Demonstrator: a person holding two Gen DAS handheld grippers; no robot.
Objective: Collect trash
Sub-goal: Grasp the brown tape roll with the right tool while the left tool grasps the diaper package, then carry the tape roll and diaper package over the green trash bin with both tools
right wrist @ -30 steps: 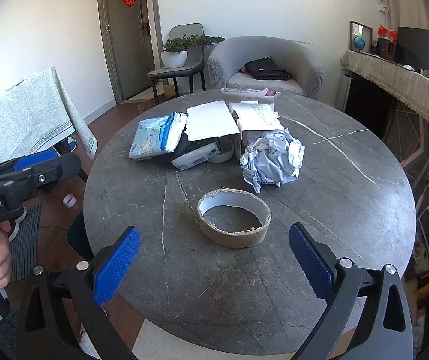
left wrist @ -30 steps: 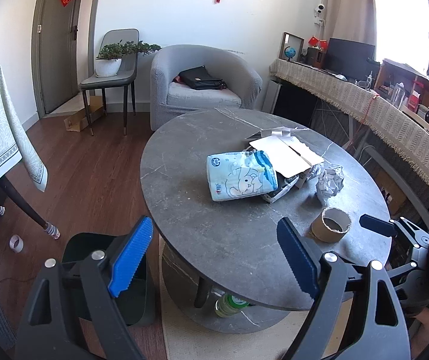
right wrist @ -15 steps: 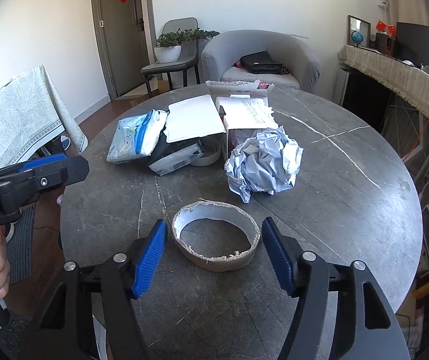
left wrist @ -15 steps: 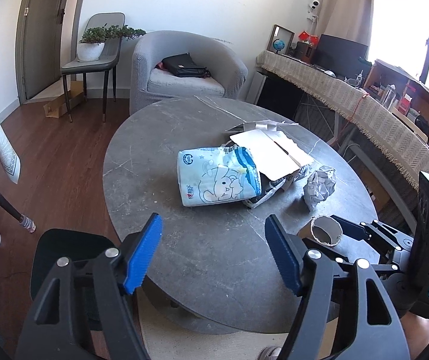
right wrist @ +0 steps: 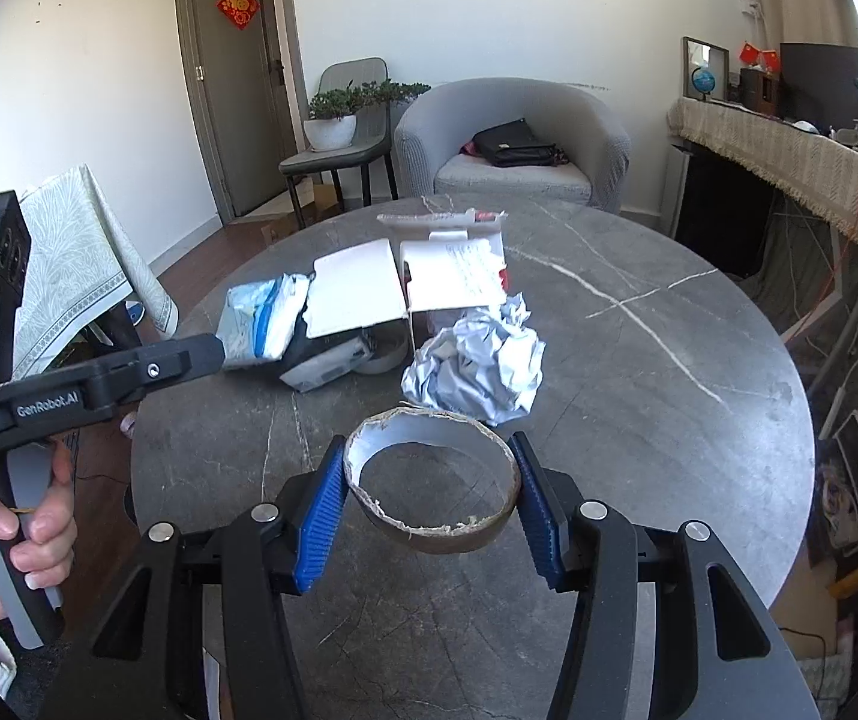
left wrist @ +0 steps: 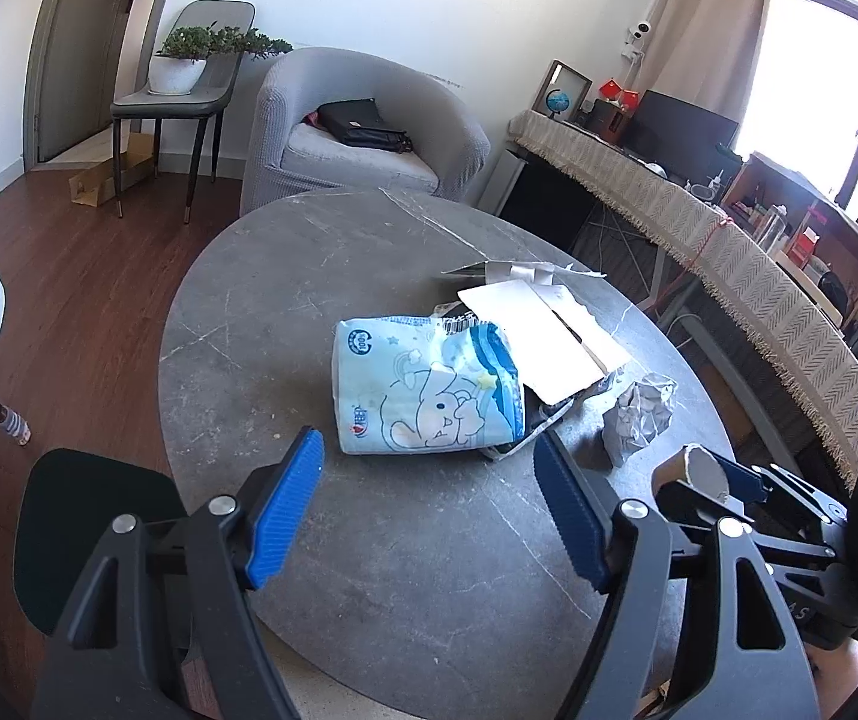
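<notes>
— Cardboard, that ring: whose fingers are on it?
— The right gripper (right wrist: 432, 501) has the cardboard tape core (right wrist: 432, 483) between its blue fingers (right wrist: 318, 525); the jaws have just been closing and both pads now press its sides, the ring tilted above the grey marble table (right wrist: 669, 420).
— And the other one?
— The left gripper (left wrist: 429, 510) stands fairly wide with nothing between its fingers, which have just been opening a little. It hovers over the table, pointed at the pale blue diaper pack (left wrist: 423, 387).
— Other trash?
— A crumpled paper ball (right wrist: 477, 369) lies just behind the core, and a torn white box (right wrist: 423, 276) beside the pack.
</notes>
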